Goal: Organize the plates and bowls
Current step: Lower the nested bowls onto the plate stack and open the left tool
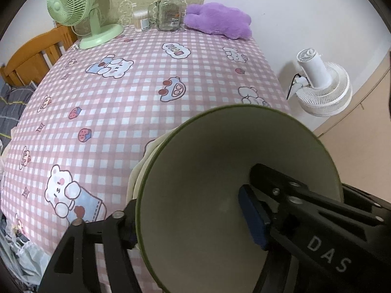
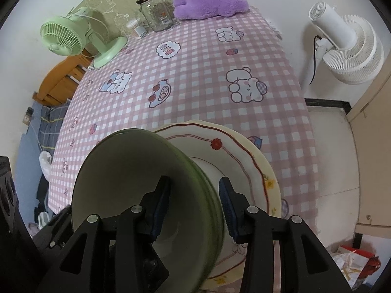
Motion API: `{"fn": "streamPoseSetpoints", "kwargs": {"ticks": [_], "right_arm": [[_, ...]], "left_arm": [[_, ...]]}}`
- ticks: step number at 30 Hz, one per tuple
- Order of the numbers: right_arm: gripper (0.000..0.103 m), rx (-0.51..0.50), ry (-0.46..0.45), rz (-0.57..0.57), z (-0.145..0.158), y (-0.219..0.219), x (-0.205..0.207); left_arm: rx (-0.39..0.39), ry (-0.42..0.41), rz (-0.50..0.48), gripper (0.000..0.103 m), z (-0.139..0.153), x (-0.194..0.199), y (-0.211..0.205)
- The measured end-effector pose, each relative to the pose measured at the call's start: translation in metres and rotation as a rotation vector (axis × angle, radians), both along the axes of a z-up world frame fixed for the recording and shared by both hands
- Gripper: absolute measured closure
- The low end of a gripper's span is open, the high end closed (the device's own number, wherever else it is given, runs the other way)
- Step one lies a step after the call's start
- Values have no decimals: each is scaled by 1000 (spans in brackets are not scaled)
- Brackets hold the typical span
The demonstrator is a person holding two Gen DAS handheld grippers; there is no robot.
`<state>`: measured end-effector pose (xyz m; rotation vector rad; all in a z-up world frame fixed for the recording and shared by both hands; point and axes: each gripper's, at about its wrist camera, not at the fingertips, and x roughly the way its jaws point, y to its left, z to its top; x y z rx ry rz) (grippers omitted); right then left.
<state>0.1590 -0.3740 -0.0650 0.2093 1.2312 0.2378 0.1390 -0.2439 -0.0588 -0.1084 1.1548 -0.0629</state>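
Note:
A green bowl (image 1: 220, 158) (image 2: 117, 171) sits on a cream plate (image 2: 244, 151) with a red wavy line, near the front right edge of the checked tablecloth (image 1: 136, 92). Only a sliver of the plate (image 1: 151, 151) shows in the left wrist view. My left gripper (image 1: 188, 210) straddles the bowl's near wall, one finger outside and the blue pad (image 1: 251, 217) inside, standing off the wall: open. My right gripper (image 2: 194, 182) has the bowl's opposite wall between its pads, one inside and one outside above the plate, and both look pressed on it.
At the far edge stand a green desk fan (image 1: 73, 7), a glass jar (image 1: 169, 12), a small box of cotton swabs (image 1: 140, 20) and a purple plush (image 1: 220, 19). A white floor fan (image 2: 347, 46) is off to the right. A wooden frame (image 1: 36, 56) is left of the table.

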Motion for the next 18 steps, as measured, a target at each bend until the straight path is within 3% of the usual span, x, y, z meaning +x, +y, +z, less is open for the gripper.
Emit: {"fn": "streamPoseSetpoints", "kwargs": {"ticks": [4,9,18], "right_arm": [[53,-20,-2,-9,2,-5,-6],[39,-17,-57,5,16,-4,-15],[37,-35,-176,-17,52,9,-23]], "left_arm": [[13,1,2,28,2,-3,-1],[9,-36,15,27,14,-9,4],[3,-158,-16,26,49,-15,21]]}}
